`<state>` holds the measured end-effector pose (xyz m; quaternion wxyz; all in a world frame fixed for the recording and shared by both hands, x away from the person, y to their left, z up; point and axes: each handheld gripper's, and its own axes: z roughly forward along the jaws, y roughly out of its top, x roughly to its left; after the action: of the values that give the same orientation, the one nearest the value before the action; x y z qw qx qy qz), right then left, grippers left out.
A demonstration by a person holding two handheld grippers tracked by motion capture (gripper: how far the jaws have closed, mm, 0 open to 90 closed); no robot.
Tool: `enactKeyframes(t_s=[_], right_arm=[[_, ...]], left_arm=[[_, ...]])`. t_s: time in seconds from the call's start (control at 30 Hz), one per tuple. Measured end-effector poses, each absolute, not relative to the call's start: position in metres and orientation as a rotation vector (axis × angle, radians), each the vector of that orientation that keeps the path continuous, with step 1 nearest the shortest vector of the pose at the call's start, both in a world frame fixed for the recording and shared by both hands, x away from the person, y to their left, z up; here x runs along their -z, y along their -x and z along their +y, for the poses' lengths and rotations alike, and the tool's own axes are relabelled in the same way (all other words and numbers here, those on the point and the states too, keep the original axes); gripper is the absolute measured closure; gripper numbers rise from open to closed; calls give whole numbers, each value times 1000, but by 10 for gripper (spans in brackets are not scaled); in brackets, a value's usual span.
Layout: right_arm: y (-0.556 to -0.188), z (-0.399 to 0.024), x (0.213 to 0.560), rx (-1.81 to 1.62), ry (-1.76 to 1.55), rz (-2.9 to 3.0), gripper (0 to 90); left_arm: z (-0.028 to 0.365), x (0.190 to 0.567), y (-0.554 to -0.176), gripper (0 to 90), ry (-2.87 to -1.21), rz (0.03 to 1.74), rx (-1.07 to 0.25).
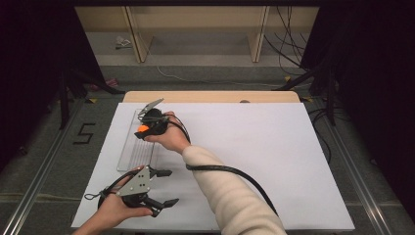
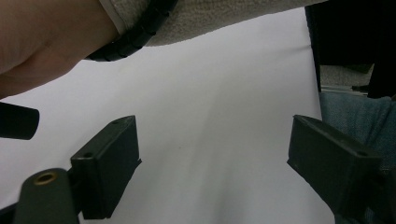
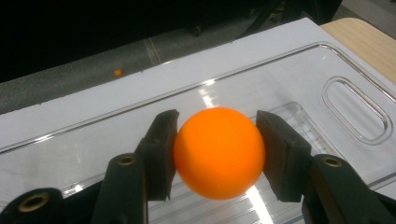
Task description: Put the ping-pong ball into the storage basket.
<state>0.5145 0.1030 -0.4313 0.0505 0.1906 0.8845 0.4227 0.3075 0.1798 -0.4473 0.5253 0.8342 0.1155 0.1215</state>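
Note:
An orange ball (image 3: 218, 151) sits clamped between the two black jaws of my right gripper (image 3: 217, 154), held just above a clear plastic tray (image 3: 299, 79). From above, the ball (image 1: 142, 129) and right gripper (image 1: 147, 128) hang over the tray (image 1: 128, 147) at the table's left side. My left gripper (image 1: 167, 187) rests near the front left edge, jaws wide apart with nothing between them. In the left gripper view its fingers (image 2: 109, 163) frame bare white surface, with the other arm's sleeve (image 2: 210, 18) above.
A white sheet (image 1: 254, 156) covers the table; a strip of bare wood (image 1: 210, 96) shows at the far edge. The right gripper's black cable (image 1: 235, 174) loops across the sheet. A small orange object (image 3: 118, 72) lies on the grey floor beyond the table.

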Motion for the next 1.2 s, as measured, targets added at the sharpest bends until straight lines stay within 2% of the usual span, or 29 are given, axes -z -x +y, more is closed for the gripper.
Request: enactKeyframes(t_s=[1.2], right_arm=[[-515,105,431,-1310,-598,2685,495]], left_arm=[[180,447,-307,160,-1994,275,-287]])
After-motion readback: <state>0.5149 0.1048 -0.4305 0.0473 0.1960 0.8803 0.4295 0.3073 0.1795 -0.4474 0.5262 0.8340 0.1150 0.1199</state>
